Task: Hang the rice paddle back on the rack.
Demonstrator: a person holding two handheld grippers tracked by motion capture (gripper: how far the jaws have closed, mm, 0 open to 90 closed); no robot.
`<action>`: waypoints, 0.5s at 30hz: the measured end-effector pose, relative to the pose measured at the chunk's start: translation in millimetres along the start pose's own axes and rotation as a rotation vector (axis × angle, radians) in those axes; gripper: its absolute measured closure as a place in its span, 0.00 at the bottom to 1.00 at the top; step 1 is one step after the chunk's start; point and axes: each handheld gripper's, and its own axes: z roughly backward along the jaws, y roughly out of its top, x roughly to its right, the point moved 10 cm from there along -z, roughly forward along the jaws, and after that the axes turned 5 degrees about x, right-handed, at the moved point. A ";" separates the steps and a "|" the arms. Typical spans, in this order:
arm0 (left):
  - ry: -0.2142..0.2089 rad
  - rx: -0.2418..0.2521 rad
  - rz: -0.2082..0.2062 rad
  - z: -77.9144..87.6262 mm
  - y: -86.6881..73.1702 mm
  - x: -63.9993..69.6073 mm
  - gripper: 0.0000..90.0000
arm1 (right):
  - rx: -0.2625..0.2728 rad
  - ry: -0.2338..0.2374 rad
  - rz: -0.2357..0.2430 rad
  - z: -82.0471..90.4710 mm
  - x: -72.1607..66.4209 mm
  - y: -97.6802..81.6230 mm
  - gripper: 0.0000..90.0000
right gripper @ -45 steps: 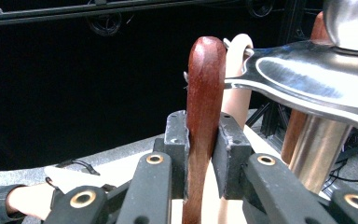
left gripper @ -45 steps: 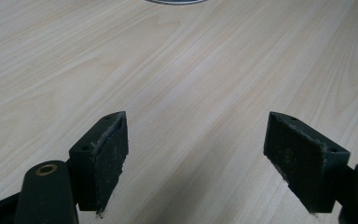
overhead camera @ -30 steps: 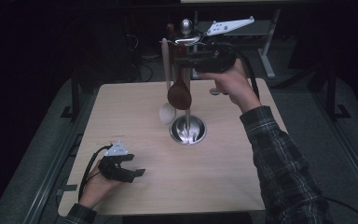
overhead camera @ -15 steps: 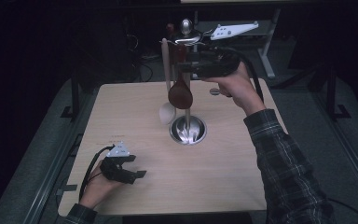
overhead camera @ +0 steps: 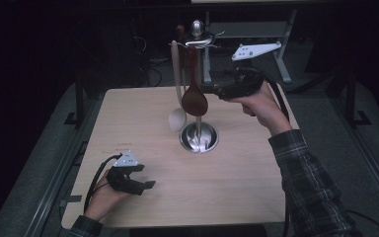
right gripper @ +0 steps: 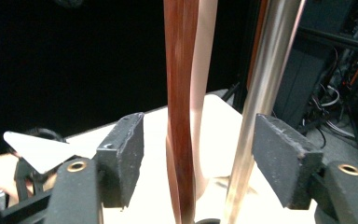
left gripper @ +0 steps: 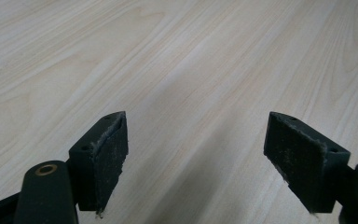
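A steel utensil stand (overhead camera: 199, 139) rises from a round base at the table's middle. A dark brown wooden spoon (overhead camera: 194, 100) and a pale spoon (overhead camera: 177, 119) hang from its top. My right gripper (overhead camera: 212, 89) is level at mid-height beside the pole, pointing left. Its jaws have just been opening. In the right gripper view, the right gripper (right gripper: 200, 128) is open around the brown handle (right gripper: 179, 116) and the steel pole (right gripper: 265, 93), with no pad pressing on either. My left gripper (overhead camera: 145, 184) rests on the table near the front left, open and empty (left gripper: 198, 126).
The pale wooden table (overhead camera: 237, 173) has bare surface around the stand's base. Dark floor, a metal frame (overhead camera: 281, 29) and cables lie beyond the far edge. The other hand with its gripper's grey plate (right gripper: 37, 154) appears far off in the right gripper view.
My right hand and gripper have come down from near the stand's top to mid-height. The brown spoon still hangs on the stand. The left gripper has stayed put.
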 end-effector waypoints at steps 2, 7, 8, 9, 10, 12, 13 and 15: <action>0.000 -0.002 -0.002 -0.8 -0.6 -0.2 0.24 | -0.014 -0.003 0.003 3.9 -0.4 -9.0 0.34; -0.004 0.001 0.007 -2.7 -0.7 1.9 0.24 | -0.023 -0.022 -0.006 12.1 0.8 -28.5 0.30; -0.004 -0.007 -0.001 -2.5 -1.2 1.6 0.24 | -0.025 -0.027 -0.006 13.5 1.3 -32.5 0.30; -0.005 -0.006 0.001 -2.9 -1.2 2.1 0.24 | -0.029 -0.029 -0.010 15.4 1.5 -37.5 0.29; -0.008 -0.007 0.005 -3.1 -1.4 2.7 0.24 | -0.030 -0.031 -0.011 16.6 1.6 -41.4 0.28; -0.008 -0.008 0.005 -3.3 -1.5 2.5 0.24 | -0.041 -0.038 -0.021 19.2 1.3 -49.6 0.27; -0.008 -0.009 0.005 -3.3 -1.6 2.3 0.24 | -0.043 -0.038 -0.021 20.4 0.9 -53.6 0.26; -0.005 -0.009 -0.001 -3.1 -1.4 1.4 0.24 | -0.048 -0.042 -0.021 23.3 0.3 -61.8 0.24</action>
